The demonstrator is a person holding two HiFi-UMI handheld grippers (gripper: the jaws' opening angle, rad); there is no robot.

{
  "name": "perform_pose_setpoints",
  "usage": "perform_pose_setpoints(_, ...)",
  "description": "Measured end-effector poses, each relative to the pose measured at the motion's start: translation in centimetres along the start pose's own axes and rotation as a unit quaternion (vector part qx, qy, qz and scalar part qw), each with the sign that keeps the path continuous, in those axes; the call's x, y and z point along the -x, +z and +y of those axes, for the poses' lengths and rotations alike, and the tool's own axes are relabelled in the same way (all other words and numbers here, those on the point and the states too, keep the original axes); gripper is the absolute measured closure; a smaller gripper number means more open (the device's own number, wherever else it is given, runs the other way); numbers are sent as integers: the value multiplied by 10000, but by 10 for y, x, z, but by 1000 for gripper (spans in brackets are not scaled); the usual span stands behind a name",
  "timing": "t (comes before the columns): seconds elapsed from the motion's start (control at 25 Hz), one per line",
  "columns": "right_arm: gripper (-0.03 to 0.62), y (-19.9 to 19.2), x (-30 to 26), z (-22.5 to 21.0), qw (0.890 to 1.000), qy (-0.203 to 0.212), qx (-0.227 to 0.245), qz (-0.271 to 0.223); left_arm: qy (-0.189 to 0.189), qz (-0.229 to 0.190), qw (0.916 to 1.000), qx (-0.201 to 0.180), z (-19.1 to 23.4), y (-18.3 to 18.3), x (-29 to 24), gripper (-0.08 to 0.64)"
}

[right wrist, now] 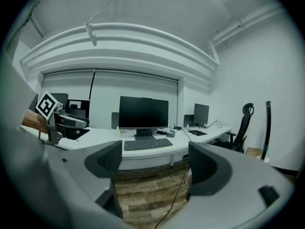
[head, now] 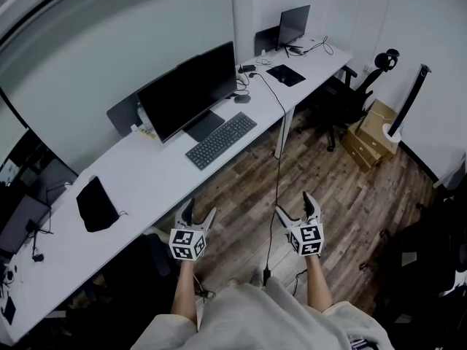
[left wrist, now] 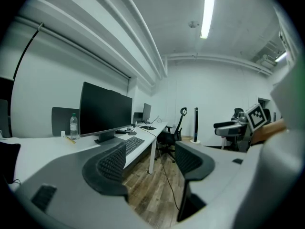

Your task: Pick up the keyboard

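A long white desk point(head: 146, 173) is running along the pale wall point(head: 109, 42) over a wood-plank floor point(head: 343, 195). A black office chair point(head: 346, 99) is sitting far right, near cardboard boxes point(head: 372, 131). A ceiling strip light point(left wrist: 208, 11) is glowing.

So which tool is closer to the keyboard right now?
Left. The left tool hovers open by the desk edge, short of the keyboard; the right tool hangs open farther out over the floor.

We log a large monitor point(head: 188, 92) on the white desk point(head: 146, 173), well ahead of the left fingers point(head: 188, 211). Black pouch point(head: 96, 204) lies left of them. Office chair point(head: 343, 97) and cardboard boxes point(head: 372, 133) stand far beyond the right fingers point(head: 312, 204).
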State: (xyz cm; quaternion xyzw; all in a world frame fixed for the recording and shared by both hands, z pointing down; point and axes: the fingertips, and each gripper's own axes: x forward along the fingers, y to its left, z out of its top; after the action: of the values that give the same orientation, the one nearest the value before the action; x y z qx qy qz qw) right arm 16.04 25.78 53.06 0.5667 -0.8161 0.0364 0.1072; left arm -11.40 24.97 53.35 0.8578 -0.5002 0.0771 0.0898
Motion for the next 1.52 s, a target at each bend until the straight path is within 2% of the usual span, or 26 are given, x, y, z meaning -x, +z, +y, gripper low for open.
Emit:
perform_pose_setpoints(0.44, 170, -11, -1, -23, 9998, 188, 89, 43, 174, 47, 9998, -69, -27, -5, -13, 262)
perform_pose_setpoints(0.88, 170, -19, -14, -41, 9996, 209, 170, 119, 292, 56, 9996, -13, -25, -7, -35, 262)
perform_pose_setpoints(1.2, 170, -23, -44, -57, 9997, 130, 125, 167, 229, 109, 9997, -33, -16, -10, -70, 262)
perform_pose_setpoints(1.52, 170, -21, -99, -83, 9997, 20, 109, 230, 119, 101, 9999, -11, 13, 0, -132, 262)
